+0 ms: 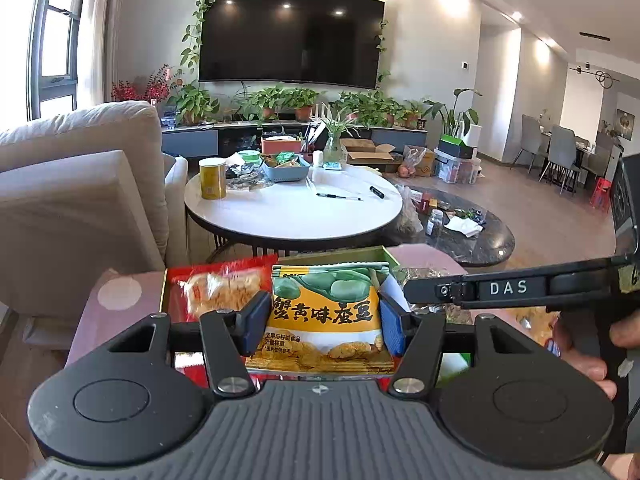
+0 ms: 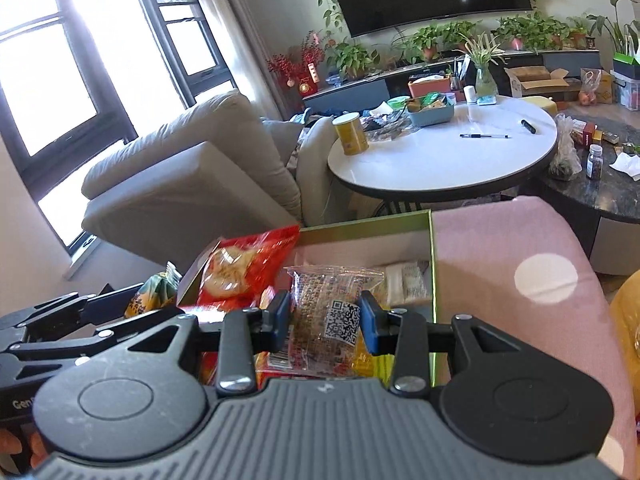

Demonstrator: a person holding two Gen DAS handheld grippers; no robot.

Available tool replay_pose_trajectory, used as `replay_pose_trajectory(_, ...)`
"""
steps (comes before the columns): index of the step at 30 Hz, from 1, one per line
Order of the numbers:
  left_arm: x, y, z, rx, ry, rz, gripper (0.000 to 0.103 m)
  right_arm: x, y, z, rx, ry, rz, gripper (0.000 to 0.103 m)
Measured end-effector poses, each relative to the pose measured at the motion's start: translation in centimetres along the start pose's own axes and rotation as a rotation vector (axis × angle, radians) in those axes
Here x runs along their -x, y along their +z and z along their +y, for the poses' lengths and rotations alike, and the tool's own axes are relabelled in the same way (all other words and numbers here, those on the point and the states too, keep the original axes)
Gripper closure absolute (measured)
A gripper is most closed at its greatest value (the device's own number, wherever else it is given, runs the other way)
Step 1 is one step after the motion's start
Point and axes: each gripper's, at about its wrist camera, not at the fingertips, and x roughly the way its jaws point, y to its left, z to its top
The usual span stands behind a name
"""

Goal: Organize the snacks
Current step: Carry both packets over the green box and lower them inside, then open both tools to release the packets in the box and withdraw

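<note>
Left gripper (image 1: 324, 322) jaws clamp yellow 蟹黄味蚕豆 packet (image 1: 324, 320); right gripper (image 2: 325, 322) jaws pinch clear QR-coded packet (image 2: 332, 312) ("DAS" on arm).

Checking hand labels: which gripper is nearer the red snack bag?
Left. The left gripper holds a yellow bag right beside the red bag; the right gripper sits farther off, holding a clear packet.

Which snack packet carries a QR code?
The clear packet clamped in the right claw; the yellow-and-green bean packet and red packet show none.
</note>
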Motion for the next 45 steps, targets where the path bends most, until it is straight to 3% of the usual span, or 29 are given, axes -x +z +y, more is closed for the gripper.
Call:
replay_pose_trajectory(8,-4.2,2.3,-0.5,-0.005,-0.001,0.025,0.049,-1.9,2.2,-2.3,-0.048,-0.015,-0.045,0.062)
replay_pose_trajectory(15,-8.0,2.5,-0.7,0.008,0.003,0.073,0.049,-4.8,1.8,-4.3,-0.083,-0.067,-0.017,0.062)
replay_pose_trajectory(24,-11.2,2.7,-1.2,0.024,-0.013,0.114,0.049,-4.4,1.4,-5.5,-0.117,-0.039,-0.037,0.062)
replay_pose_trajectory(26,-11.7,2.6,-1.0,0.037,-0.011,0.114,0.045,-4.2,1.4,-5.5,-0.121,-0.031,-0.037,0.062)
replay_pose_trajectory(27,-11.8,2.5,-0.8,0.046,-0.002,0.111,0.04,-4.2,1.4,-5.5,-0.118,-0.028,-0.036,0.062)
replay_pose_trajectory(45,-7.0,1.0,0.8,0.084,0.024,0.039,0.027,-5.9,0.9,-5.0,-0.081,-0.036,0.005,0.062)
